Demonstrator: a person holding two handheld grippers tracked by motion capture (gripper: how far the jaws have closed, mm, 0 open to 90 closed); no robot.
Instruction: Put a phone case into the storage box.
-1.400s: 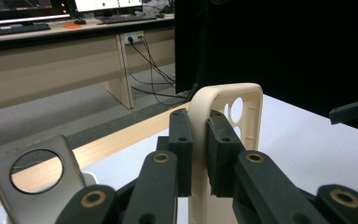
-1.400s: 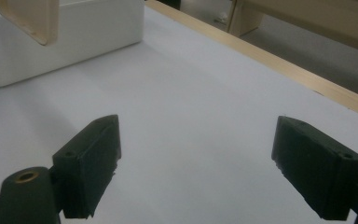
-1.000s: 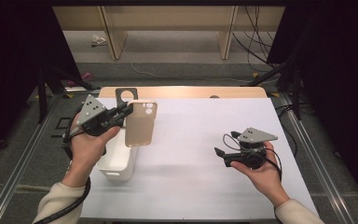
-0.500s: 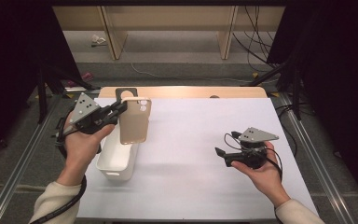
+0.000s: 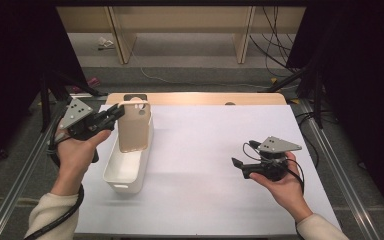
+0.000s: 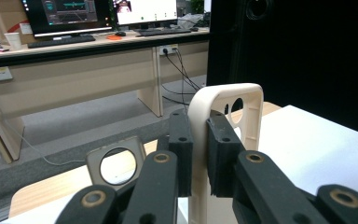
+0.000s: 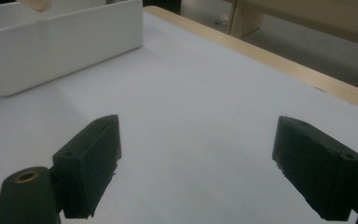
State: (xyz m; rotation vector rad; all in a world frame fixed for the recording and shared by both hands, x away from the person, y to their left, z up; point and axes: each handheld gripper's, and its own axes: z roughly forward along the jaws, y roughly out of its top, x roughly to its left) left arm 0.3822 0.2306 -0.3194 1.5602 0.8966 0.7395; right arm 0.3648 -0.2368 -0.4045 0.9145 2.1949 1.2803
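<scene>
We noted the left gripper [image 5: 114, 116] with its fingers [image 6: 221, 149] clamped on the edge of a beige phone case [image 5: 134, 126], held upright just above the far end of the white bin [image 5: 117, 175] on the desk [image 5: 205, 150]. The right gripper [image 5: 237, 165] hovered well right of the bin, fingers [image 7: 91, 163] wide apart, empty. We read no lettering on case or bin.

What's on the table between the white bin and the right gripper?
Nothing: in the high view, only bare white table separates the white bin from the right gripper.
</scene>
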